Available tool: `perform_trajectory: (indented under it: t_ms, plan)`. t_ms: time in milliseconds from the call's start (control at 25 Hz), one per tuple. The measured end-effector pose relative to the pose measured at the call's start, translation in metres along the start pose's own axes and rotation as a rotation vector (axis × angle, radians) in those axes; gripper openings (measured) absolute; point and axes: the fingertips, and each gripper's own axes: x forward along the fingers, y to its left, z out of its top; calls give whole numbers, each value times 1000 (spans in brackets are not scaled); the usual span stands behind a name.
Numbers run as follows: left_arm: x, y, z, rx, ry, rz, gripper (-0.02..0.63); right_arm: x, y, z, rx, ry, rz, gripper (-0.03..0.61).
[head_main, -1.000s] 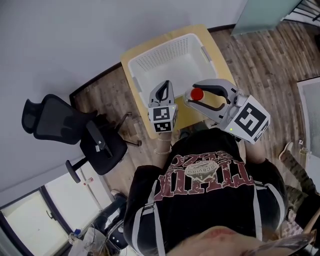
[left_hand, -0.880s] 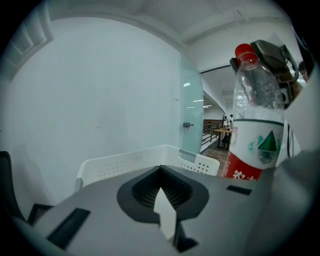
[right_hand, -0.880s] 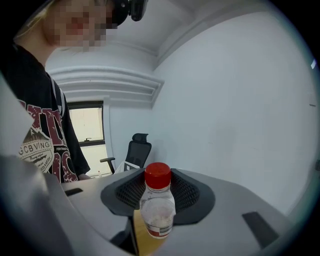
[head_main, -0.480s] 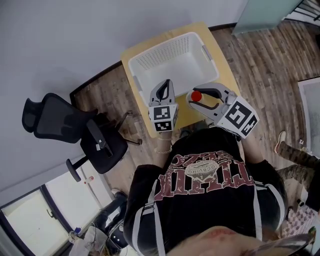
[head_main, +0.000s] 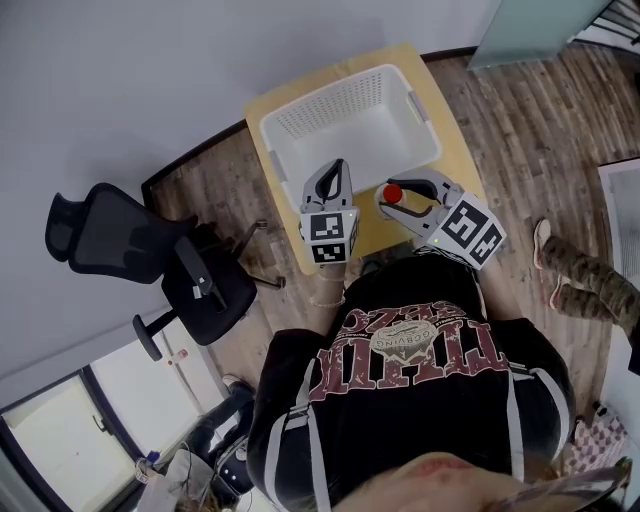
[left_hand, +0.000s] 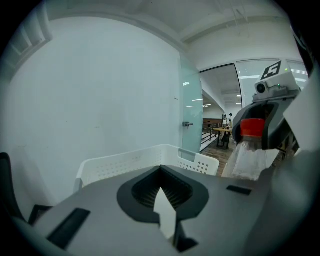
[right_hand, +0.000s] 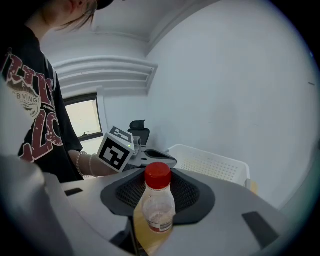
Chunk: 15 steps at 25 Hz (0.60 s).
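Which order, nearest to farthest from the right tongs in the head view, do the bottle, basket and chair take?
1. Bottle: gripped in the right tongs.
2. Basket: just ahead of them.
3. Chair: far off to the left.

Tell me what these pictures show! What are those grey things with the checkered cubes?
A person holds two grabbing tools, one in each hand. The cubes are part of them. One picture comes from a camera on the person's head, looking down. The other two come from cameras riding on each tool. The right tool grips a clear bottle with a red cap. The left tool looks closed, with nothing in it. Below them stands a yellow table bearing a white basket. A black chair is nearby.
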Motion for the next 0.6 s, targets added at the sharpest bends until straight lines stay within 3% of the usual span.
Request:
perform_trajectory:
  t_ms: [600]
  plan:
    - [1, -1, 1, 21, -2, 3, 48, 24, -5, -42, 24, 55, 1, 164]
